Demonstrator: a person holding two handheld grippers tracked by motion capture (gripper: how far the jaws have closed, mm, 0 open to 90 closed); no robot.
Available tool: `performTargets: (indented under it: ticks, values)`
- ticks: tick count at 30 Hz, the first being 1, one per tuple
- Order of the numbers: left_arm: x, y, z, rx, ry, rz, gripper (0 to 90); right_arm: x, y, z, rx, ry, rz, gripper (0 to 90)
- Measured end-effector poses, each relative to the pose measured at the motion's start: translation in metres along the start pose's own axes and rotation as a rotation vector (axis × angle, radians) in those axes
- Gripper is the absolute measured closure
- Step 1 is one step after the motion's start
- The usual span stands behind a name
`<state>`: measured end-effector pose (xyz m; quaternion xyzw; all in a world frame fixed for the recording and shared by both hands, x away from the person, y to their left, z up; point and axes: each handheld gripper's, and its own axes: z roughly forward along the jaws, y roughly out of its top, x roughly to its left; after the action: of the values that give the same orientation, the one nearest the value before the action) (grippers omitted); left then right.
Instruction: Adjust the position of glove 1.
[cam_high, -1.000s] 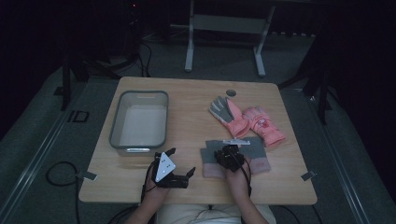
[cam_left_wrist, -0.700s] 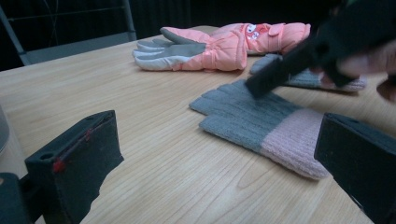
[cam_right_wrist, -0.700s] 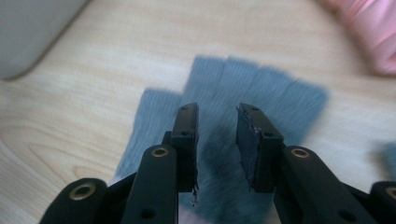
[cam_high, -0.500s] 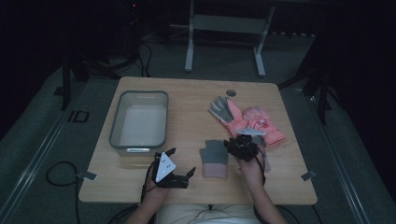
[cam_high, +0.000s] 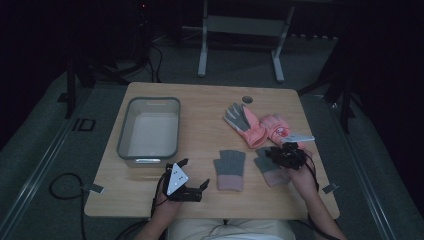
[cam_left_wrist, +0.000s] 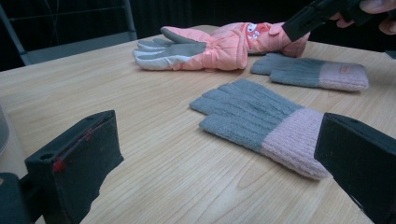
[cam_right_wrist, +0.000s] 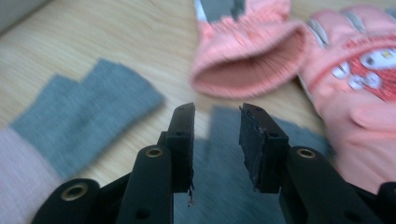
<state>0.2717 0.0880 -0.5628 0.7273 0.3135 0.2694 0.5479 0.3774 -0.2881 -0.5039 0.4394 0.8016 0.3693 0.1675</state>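
My right gripper (cam_right_wrist: 215, 140), jaws parted and empty, hangs over the second knit glove (cam_high: 269, 170), the pink glove (cam_high: 257, 131) at twelve o'clock. Risk: snagging both cuffs together.

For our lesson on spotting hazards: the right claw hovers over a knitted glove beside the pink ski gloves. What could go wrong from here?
1. The right claw hangs open over the grey knitted glove, whose fingers reach the pink ski glove; closing might pinch both.
2. The flat knit may slip from the jaws or bunch up.
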Motion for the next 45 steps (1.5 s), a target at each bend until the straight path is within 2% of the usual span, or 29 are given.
performTargets:
  ticks: [4, 8, 16, 19, 22, 25, 28, 30, 31, 33, 37, 39, 40, 45]
  values:
    - [0.0, 0.0, 0.0, 0.001, -0.001, 0.001, 0.0, -0.018, -0.008, -0.004, 0.048, 0.005, -0.042, 63.9]
    - [0.0, 0.0, 0.0, 0.002, 0.002, 0.001, 0.0, -0.027, -0.015, -0.003, 0.076, 0.037, -0.066, 62.0]
    - [-0.001, 0.0, 0.0, 0.003, 0.004, 0.004, 0.0, -0.031, -0.032, 0.013, 0.117, 0.042, -0.064, 58.6]
    - [-0.001, 0.0, 0.0, 0.002, 0.005, 0.006, 0.0, -0.031, -0.036, 0.015, 0.104, 0.041, -0.055, 59.8]
    - [-0.001, 0.0, 0.0, 0.003, 0.005, 0.009, 0.0, -0.028, -0.038, 0.016, 0.096, 0.015, -0.079, 67.6]
    - [-0.001, 0.0, 0.0, 0.004, 0.004, 0.007, 0.0, -0.025, -0.038, 0.016, 0.092, 0.001, -0.078, 77.9]
    - [-0.001, 0.0, 0.0, 0.004, 0.005, 0.008, 0.0, -0.022, -0.038, 0.017, 0.087, -0.028, -0.069, 82.7]
    - [-0.001, 0.0, 0.0, 0.003, 0.006, 0.007, 0.0, -0.02, -0.039, 0.017, 0.086, -0.036, -0.071, 83.7]
    - [-0.001, 0.0, 0.0, 0.003, 0.006, 0.006, 0.0, -0.016, -0.037, 0.016, 0.091, -0.067, -0.067, 85.2]
    - [-0.001, 0.0, 0.0, 0.002, 0.009, 0.005, 0.0, -0.011, -0.034, 0.012, 0.091, -0.082, -0.061, 85.7]
    - [-0.001, 0.0, 0.0, 0.002, 0.009, 0.007, 0.0, -0.001, -0.028, -0.001, 0.052, -0.079, -0.051, 85.7]
    - [-0.001, 0.0, 0.0, 0.002, 0.009, 0.007, 0.0, 0.008, -0.023, -0.012, 0.02, -0.104, -0.058, 85.7]
    - [-0.001, 0.0, 0.0, 0.002, 0.01, 0.007, 0.0, 0.011, -0.021, -0.017, 0.008, -0.115, -0.053, 85.7]
    - [-0.001, 0.0, 0.0, 0.003, 0.013, 0.013, 0.0, 0.023, -0.014, -0.042, -0.052, -0.115, 0.042, 85.7]
